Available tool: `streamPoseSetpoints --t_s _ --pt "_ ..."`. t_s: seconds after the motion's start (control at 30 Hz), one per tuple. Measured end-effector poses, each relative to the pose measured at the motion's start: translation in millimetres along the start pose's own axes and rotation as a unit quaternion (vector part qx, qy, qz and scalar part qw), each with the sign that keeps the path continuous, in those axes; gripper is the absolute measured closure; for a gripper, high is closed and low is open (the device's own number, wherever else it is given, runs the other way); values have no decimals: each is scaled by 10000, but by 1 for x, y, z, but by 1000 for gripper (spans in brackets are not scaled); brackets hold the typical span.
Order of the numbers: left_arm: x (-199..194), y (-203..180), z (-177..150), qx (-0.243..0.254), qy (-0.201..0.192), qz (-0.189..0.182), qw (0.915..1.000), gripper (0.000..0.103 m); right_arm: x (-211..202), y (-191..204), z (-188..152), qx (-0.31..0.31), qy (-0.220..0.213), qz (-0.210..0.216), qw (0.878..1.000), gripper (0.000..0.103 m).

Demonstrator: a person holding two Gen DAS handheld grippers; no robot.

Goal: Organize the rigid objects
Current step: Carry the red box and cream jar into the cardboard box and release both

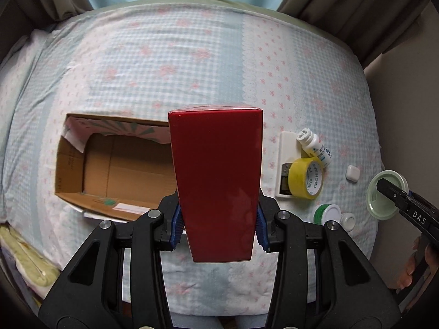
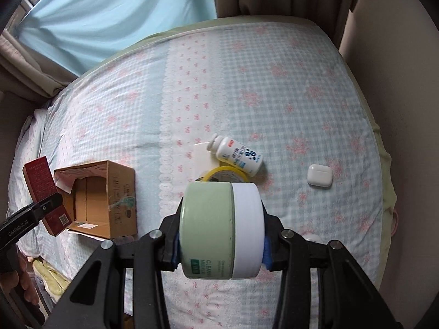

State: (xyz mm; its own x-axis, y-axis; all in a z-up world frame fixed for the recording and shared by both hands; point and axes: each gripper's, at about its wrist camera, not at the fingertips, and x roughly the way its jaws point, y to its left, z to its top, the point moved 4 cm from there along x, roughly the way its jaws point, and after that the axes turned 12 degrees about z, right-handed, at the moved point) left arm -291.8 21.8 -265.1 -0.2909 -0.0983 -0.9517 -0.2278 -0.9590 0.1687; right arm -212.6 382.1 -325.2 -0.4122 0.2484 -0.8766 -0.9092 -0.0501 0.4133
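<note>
My left gripper point(image 1: 218, 231) is shut on a glossy red box point(image 1: 216, 181) and holds it above the bed, just right of an open cardboard box point(image 1: 115, 164). My right gripper point(image 2: 221, 252) is shut on a pale green jar with a white lid point(image 2: 219, 227), held on its side above the bed. In the right wrist view the red box point(image 2: 41, 189) hangs at the left edge of the cardboard box point(image 2: 101, 197). In the left wrist view the green jar point(image 1: 384, 194) shows at the right edge.
On the bed lie a white pill bottle point(image 2: 237, 156), a yellow tape roll point(image 1: 307, 178) on a white flat device point(image 1: 286, 161), a white earbud case point(image 2: 319, 176), a green-and-white cap point(image 1: 328, 213) and a small white cap point(image 1: 348, 220). Curtains hang behind the bed.
</note>
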Motion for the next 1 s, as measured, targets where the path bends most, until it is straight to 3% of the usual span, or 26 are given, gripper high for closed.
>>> streamPoseSetpoints --t_s 0.27,0.57,0.83,1.0 --pt "22 105 5 153 -4 148 9998 65 23 107 -10 -63 68 193 9998 63" --pt "83 204 17 732 332 67 9967 65 90 222 -24 400 262 215 9986 63" --pt "142 224 29 1398 647 -38 9881 65 157 272 -23 853 454 307 9948 63" --pt "175 214 28 1649 795 -81 9831 65 201 273 -23 739 787 -39 9941 63"
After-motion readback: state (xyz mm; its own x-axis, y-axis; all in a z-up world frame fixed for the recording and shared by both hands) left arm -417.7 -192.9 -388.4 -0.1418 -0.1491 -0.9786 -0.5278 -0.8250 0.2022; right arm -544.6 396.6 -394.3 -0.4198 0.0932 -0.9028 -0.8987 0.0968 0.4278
